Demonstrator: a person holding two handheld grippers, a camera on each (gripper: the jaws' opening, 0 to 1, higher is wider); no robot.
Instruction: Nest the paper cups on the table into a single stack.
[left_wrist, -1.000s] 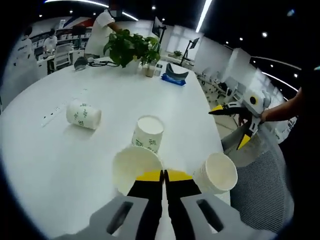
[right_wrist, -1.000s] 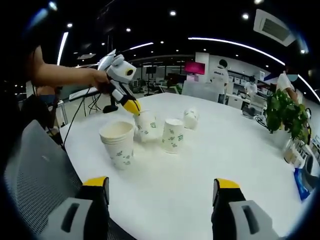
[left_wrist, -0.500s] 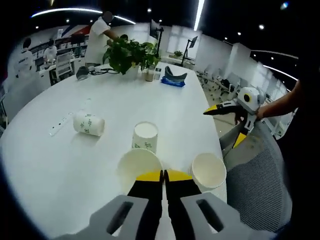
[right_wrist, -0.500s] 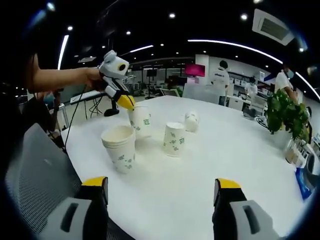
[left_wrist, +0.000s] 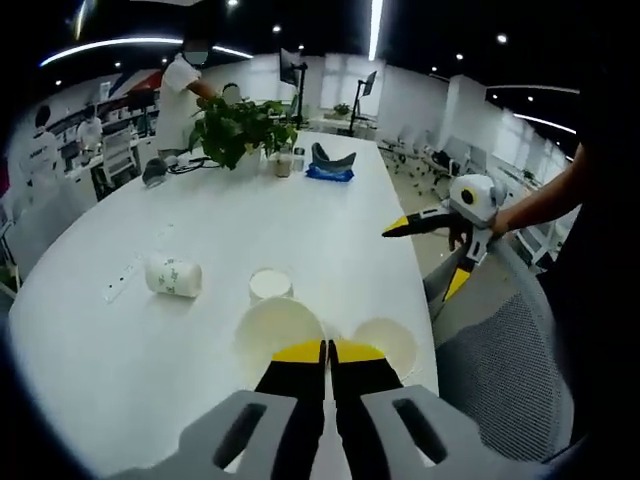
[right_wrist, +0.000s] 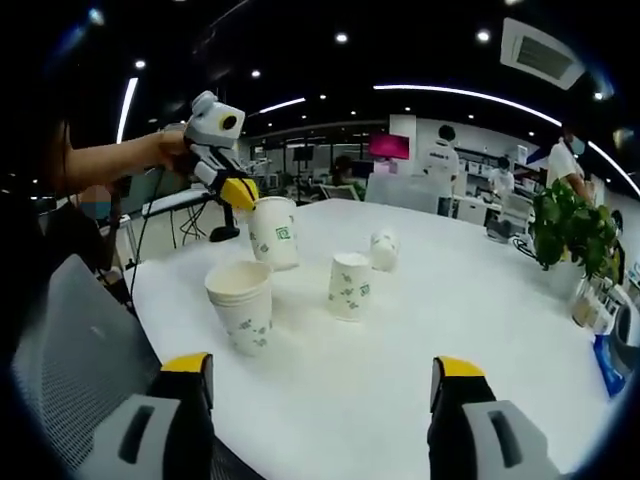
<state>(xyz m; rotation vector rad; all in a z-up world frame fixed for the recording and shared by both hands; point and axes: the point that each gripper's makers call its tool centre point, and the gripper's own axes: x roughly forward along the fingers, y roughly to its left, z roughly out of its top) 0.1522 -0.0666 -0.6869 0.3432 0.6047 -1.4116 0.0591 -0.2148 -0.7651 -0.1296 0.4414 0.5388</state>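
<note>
Though partly hidden, plant (left_wrist: 238, 125) beyond cups (left_wrist: 270, 284).

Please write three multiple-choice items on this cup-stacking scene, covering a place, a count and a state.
1. Where is the held cup?
A. lifted above the table
B. lying beside the plant
C. inside the stack

2. How many cups lie on their side?
A. none
B. one
C. three

3. How is the right gripper?
A. shut on a cup
B. open
C. shut, holding nothing

Answers: 1 A, the left gripper holds it above the stack. 2 B, the tipped cup. 3 B, its fingers stand apart.
</note>
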